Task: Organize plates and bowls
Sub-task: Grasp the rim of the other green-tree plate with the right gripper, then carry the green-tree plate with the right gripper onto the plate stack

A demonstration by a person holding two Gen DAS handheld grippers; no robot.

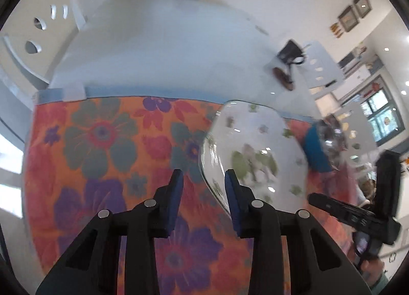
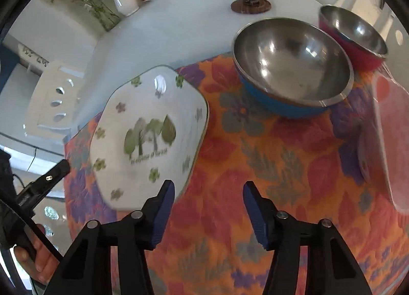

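Both grippers, left (image 1: 204,182) and right (image 2: 208,192), gape empty; plate (image 2: 150,131) at centre-left likely needs grasping next.

Left wrist view smeared by motion: plate (image 1: 255,146) print unreadable, blue bowl (image 1: 315,150) half hidden behind its rim. Right wrist view: pink item (image 2: 393,141) cut off at right edge, identity unclear. Red bowl (image 2: 358,37) partly behind blue bowl (image 2: 291,65). Plate (image 2: 150,136) lettering too blurred to read.
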